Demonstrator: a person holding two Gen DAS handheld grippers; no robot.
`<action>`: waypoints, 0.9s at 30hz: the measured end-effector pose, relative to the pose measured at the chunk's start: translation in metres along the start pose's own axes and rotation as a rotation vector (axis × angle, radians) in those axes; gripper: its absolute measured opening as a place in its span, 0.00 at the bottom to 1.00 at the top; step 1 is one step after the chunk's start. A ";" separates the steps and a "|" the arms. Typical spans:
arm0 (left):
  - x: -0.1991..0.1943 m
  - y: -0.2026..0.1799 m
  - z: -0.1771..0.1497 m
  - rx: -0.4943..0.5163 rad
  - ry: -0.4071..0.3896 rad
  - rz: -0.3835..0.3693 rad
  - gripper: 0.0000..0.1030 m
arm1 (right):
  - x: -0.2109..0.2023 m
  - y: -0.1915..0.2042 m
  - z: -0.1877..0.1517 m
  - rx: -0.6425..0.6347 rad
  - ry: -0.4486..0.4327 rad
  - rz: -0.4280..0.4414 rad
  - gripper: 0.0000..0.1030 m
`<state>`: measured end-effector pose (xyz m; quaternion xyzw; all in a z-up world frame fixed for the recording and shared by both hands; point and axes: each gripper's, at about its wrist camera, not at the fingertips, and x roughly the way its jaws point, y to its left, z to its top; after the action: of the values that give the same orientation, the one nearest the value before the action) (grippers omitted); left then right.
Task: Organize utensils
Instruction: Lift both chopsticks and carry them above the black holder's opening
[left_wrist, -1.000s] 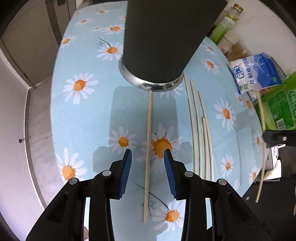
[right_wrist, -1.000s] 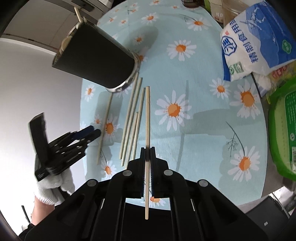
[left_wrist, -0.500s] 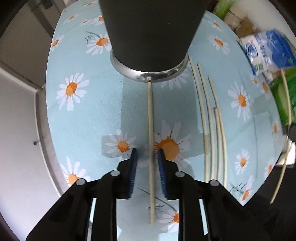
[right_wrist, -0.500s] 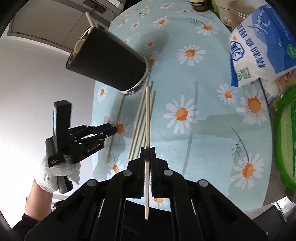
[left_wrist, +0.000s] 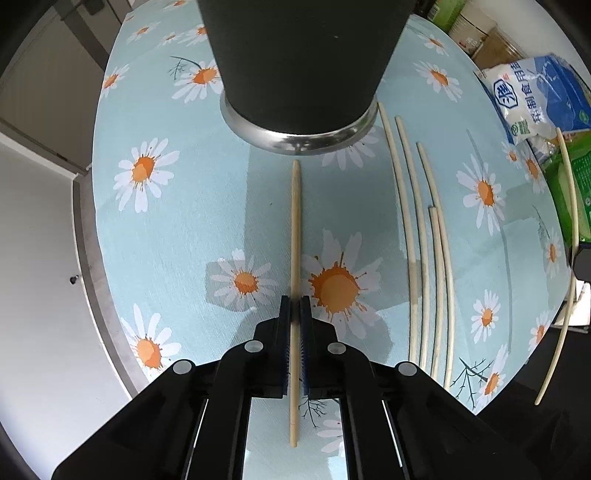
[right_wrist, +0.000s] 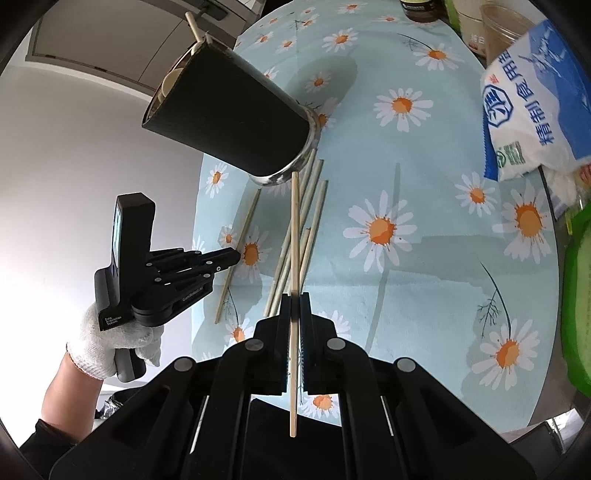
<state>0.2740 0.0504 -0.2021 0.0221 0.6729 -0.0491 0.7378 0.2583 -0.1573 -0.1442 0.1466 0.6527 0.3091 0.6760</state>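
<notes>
Left wrist view: the left hand-held gripper (left_wrist: 294, 314) is pinching a single chopstick (left_wrist: 295, 236) flat on the daisy-print table (left_wrist: 166, 221), its long axis running straight ahead toward the black utensil cup (left_wrist: 303, 55), which is standing just beyond its tip. Four loose chopsticks (left_wrist: 424, 229) are lying alongside, to the right. The right hand-held gripper (right_wrist: 294, 306) is gripping another chopstick (right_wrist: 294, 236), seemingly lifted clear. A salt bag (right_wrist: 535, 103) is sitting well apart.
</notes>
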 end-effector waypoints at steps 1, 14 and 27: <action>0.001 0.002 -0.005 -0.005 -0.002 -0.007 0.03 | 0.001 0.001 0.001 -0.003 0.003 0.000 0.05; -0.018 0.026 -0.051 -0.097 -0.087 -0.116 0.03 | 0.003 0.015 0.017 -0.077 -0.009 -0.033 0.05; -0.095 0.036 -0.099 -0.224 -0.362 -0.301 0.03 | 0.016 0.046 0.034 -0.230 -0.038 -0.005 0.05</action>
<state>0.1710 0.1003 -0.1183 -0.1692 0.5267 -0.0866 0.8285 0.2802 -0.1052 -0.1256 0.0722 0.6004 0.3772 0.7014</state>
